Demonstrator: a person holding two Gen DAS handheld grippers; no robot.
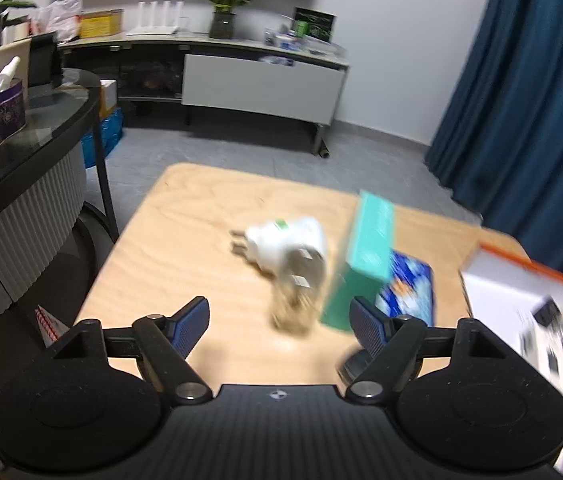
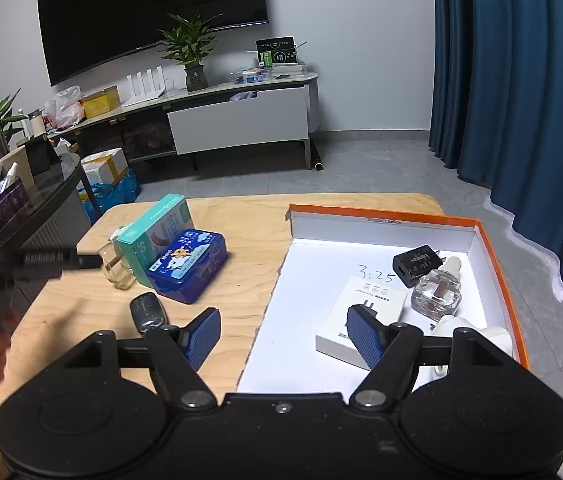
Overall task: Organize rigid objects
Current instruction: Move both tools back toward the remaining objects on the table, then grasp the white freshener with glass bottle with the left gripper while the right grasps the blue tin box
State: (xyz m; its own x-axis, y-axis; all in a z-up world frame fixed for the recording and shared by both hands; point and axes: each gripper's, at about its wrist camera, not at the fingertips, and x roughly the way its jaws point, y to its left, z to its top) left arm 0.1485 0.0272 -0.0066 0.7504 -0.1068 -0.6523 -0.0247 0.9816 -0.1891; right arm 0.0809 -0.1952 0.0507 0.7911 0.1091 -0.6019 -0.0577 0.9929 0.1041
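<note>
Pale wood grain covers the table (image 2: 241, 240), a low top with rounded corners standing on a grey tiled floor (image 2: 361, 168). Behind it a white wall carries a dark TV (image 2: 149, 12), and below that runs a long media console (image 2: 221, 120) cluttered with a potted plant (image 2: 191, 54), boxes and bags. Blue curtains (image 2: 521, 80) hang along the right side, and a dark glass-topped side table (image 1: 33, 128) stands at the left. On the table's right half lies a shallow orange-edged box (image 2: 493, 248) with a white inside, holding a black charger (image 2: 417, 266), a glass bottle (image 2: 437, 292), a flat white pack (image 2: 365, 320) and a white plug at its near edge. Left of the box, a teal carton (image 2: 153, 236) stands touching a blue tin (image 2: 189, 266); a clear jar (image 2: 115, 266) sits just beside the carton, and a dark key fob (image 2: 147, 312) lies nearer the camera. The left view is blurred, showing a white plug adapter (image 1: 285, 240) by the jar. The left gripper (image 1: 281, 320) stands with jaws apart and nothing between them above the bare wood; the right gripper (image 2: 285, 336) is likewise spread and empty, straddling the box's left edge.
</note>
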